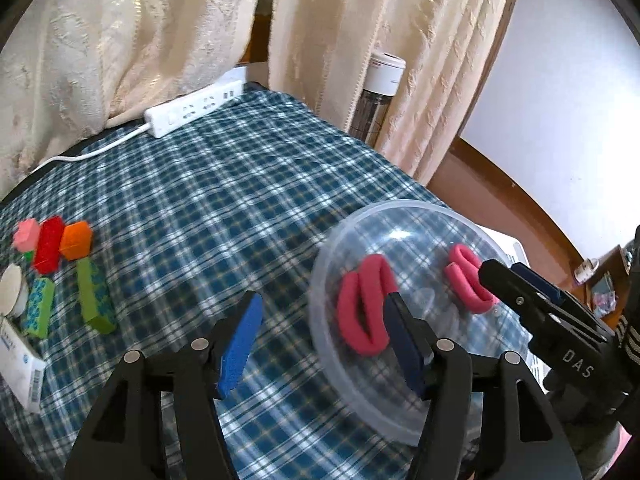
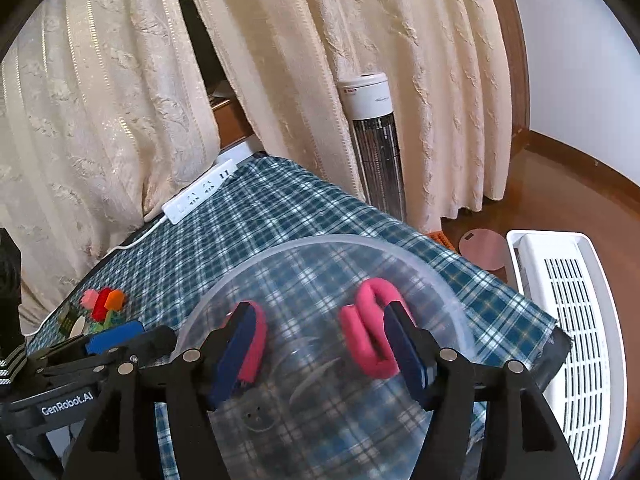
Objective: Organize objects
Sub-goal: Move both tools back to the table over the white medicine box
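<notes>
From your left wrist camera, you look to be partway through sorting: two pink foam loops already lie in the clear plastic bowl (image 1: 404, 312), while the coloured blocks (image 1: 60, 248) sit well apart at the far left of the checked tablecloth (image 1: 224, 184), beside a white round lid (image 1: 10, 286) and a small box (image 1: 22, 364). Your left gripper (image 1: 324, 340) is spread wide and holds nothing; its right finger overlaps the bowl's near rim beside the nearer pink loop (image 1: 362, 312), and whether it touches either I cannot tell. The second pink loop (image 1: 466, 280) lies further right, with your right gripper (image 1: 516, 276) reaching in against it. My judgement: the blocks are next, so you would swing the left gripper over to them and close on one.

From your right wrist camera, your right gripper (image 2: 320, 344) hangs over the bowl (image 2: 248, 280), its fingers well apart. The right finger lies against the folded pink loop (image 2: 368, 328); the left finger covers the other loop (image 2: 258, 336). Neither loop is pinched between the fingers, so it grips nothing. Lifting clear of the bowl without dragging a loop seems the care needed. The left gripper (image 2: 116, 334) shows at lower left, with the blocks (image 2: 102, 300) beyond it.
</notes>
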Available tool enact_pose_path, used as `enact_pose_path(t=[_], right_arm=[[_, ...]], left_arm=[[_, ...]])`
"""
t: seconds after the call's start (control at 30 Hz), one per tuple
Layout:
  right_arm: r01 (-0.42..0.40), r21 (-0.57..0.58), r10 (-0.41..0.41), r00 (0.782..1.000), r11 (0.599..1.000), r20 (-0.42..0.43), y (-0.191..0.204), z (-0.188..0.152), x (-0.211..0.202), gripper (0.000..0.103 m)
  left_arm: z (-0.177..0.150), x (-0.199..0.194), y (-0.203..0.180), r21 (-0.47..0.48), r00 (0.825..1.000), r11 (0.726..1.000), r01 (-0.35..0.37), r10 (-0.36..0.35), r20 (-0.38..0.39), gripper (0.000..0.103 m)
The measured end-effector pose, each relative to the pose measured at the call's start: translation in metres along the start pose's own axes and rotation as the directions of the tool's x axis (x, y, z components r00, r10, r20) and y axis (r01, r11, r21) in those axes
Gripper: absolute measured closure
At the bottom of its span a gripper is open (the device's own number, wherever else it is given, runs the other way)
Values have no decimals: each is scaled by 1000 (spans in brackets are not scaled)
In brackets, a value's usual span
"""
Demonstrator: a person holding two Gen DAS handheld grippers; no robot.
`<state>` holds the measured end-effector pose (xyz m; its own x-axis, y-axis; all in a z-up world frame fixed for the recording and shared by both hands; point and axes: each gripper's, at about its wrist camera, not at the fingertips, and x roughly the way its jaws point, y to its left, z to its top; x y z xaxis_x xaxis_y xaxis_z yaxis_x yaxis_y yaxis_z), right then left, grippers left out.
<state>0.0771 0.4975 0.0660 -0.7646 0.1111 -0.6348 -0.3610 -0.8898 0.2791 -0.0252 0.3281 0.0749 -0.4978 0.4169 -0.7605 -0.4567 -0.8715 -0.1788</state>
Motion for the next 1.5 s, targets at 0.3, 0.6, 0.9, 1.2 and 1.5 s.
enact_pose_path(t=[0.3, 0.6, 0.9, 1.2, 1.5], right_arm=[[-29, -36, 29, 1000, 999, -12, 26, -5, -1, 33], [-71, -87, 70, 997, 994, -18, 60, -11, -3, 33], [-125, -139, 119, 992, 982, -50, 99, -24, 0, 28], [-180, -187, 163, 981, 966, -102, 133, -37, 10, 27], [-204, -204, 177, 974, 958, -142, 147, -47, 21, 27]], left_arm=[[-9, -16, 34, -57, 998, 997, -58, 59, 13, 35], [-21, -31, 76, -130, 989, 981, -144, 146, 4, 35], [-41, -49, 146, -294, 957, 912, -287, 286, -45, 35], [-61, -70, 207, -491, 917, 787, -373, 392, -69, 35], [-65, -80, 232, -576, 887, 707, -411, 456, -75, 28]])
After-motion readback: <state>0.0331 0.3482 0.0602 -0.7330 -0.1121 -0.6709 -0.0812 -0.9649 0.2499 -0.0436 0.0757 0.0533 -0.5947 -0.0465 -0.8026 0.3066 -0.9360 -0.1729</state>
